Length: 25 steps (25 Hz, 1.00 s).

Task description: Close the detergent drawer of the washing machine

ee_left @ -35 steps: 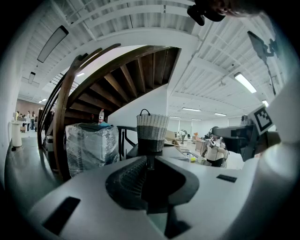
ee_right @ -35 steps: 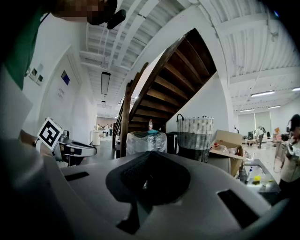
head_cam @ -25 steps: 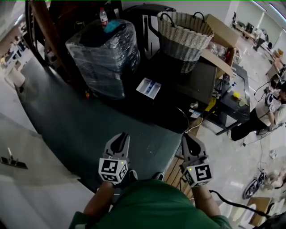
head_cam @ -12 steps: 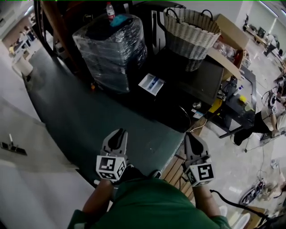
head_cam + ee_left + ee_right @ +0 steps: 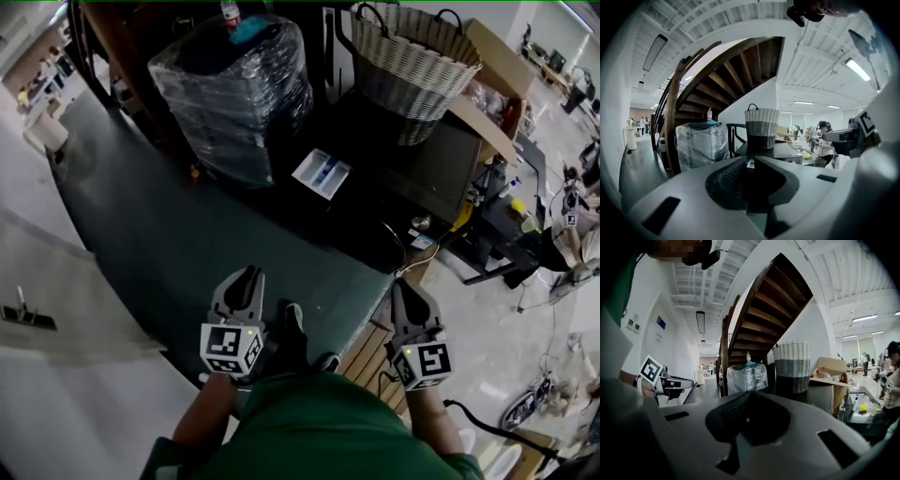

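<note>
- Washer [image 5: 370, 141]: the dark cabinet ahead of the person, across the green floor, with a basket [image 5: 412, 56] on top.
- Left gripper [image 5: 248, 274]: held low near the body. Its own view shows the jaws pressed together with nothing between them.
- Right gripper [image 5: 401, 287]: level with the left one, jaws likewise together and empty.
- Drawer [image 5: 323, 174]: the white-and-blue tray at the washer's near face, probably pulled out, though it is small in the head view.
  - Its long axis appears to run out of the cabinet toward the person, so closing it calls for a push forward, away from the body.
  - It lies ahead of and between the two grippers, well apart from both; the left looks marginally nearer.
</note>
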Each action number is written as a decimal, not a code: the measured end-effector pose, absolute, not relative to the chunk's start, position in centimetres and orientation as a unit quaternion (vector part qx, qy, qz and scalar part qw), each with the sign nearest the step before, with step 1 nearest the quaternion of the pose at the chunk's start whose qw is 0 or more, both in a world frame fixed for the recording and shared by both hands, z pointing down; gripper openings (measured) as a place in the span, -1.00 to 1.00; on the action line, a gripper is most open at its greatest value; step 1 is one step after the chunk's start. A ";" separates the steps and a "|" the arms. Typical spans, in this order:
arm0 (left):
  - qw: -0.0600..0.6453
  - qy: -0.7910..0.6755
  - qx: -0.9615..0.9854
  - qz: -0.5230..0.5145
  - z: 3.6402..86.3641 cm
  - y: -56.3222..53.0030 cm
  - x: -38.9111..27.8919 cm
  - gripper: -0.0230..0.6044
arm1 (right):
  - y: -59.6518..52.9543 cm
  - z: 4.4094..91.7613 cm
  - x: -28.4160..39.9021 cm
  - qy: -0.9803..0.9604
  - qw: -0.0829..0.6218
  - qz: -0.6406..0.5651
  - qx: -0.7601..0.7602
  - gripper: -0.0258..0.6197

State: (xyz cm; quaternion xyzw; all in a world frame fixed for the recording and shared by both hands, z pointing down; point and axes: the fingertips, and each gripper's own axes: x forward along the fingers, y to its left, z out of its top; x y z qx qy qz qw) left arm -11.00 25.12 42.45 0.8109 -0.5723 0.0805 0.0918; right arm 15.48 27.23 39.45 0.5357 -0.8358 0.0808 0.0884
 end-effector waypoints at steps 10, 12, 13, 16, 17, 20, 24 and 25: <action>0.084 -0.518 0.850 0.039 40.9 11.2 -11.4 -0.71 | 17.7 37.0 13.8 -0.804 0.109 0.043 0.584 -0.85; 0.087 -0.507 0.857 0.037 41.1 8.8 -11.7 -0.72 | 15.9 37.0 12.9 -0.798 0.113 0.043 0.590 -0.85; 0.090 -0.503 0.859 0.037 41.3 7.8 -12.0 -0.71 | 15.1 37.1 12.4 -0.796 0.117 0.045 0.593 -0.85; 0.102 -0.493 0.863 0.041 42.4 5.1 -12.9 -0.71 | 13.0 37.7 11.4 -0.786 0.127 0.053 0.603 -0.85; 0.105 -0.490 0.864 0.042 42.8 4.3 -13.3 -0.72 | 12.3 37.9 11.1 -0.783 0.130 0.056 0.606 -0.85; 0.113 -0.483 0.867 0.046 43.7 2.5 -14.5 -0.71 | 10.4 37.7 10.1 -0.775 0.128 0.057 0.616 -0.85; 0.124 -0.486 0.864 0.046 44.6 0.7 -15.9 -0.71 | 8.4 37.7 9.1 -0.772 0.131 0.059 0.619 -0.85; 0.127 -0.486 0.863 0.047 44.9 0.4 -16.0 -0.71 | 8.1 37.9 8.9 -0.773 0.136 0.059 0.616 -0.85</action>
